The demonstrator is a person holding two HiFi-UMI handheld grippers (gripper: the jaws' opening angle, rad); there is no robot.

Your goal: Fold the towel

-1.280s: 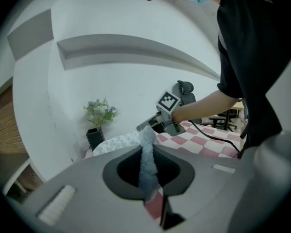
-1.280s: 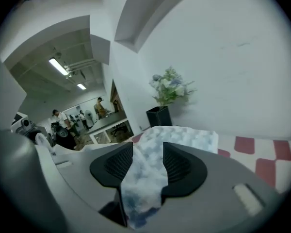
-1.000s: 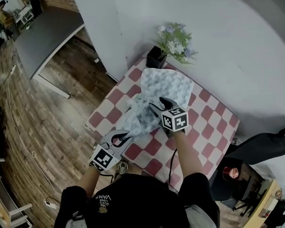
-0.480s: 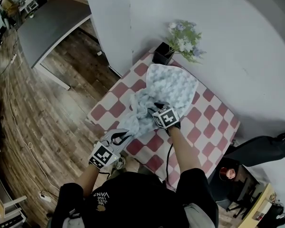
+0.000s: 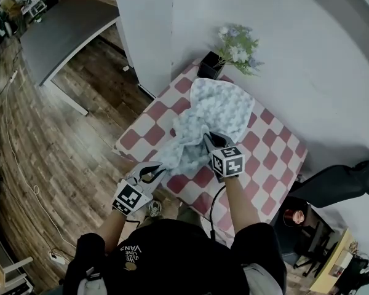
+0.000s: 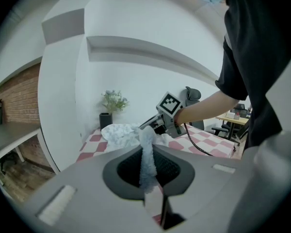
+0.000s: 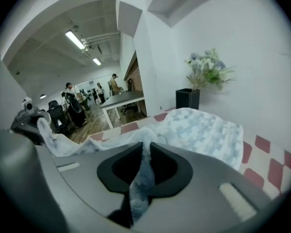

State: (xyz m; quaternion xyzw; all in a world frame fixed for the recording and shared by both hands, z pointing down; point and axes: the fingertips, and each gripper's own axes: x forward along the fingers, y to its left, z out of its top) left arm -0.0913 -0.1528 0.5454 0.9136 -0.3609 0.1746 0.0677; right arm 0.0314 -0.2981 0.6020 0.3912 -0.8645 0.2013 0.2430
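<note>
Blue towel (image 5: 220,106) stretches toward flowers (image 5: 237,42); left gripper (image 5: 157,171) and just-closed right gripper (image 5: 208,139) pinch it.

The right gripper (image 5: 209,140) has just closed its jaws onto a fold of the towel (image 5: 220,106) and drawn back toward 5 o'clock

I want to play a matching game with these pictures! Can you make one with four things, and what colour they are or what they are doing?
Things:
1 left gripper
2 towel
3 flower pot
4 tablecloth

Colour or state:
A black
B red and white checks
C pale blue and white, crumpled
D shut on the towel

Pairs: 1-D, 2-C, 3-A, 4-B
</note>
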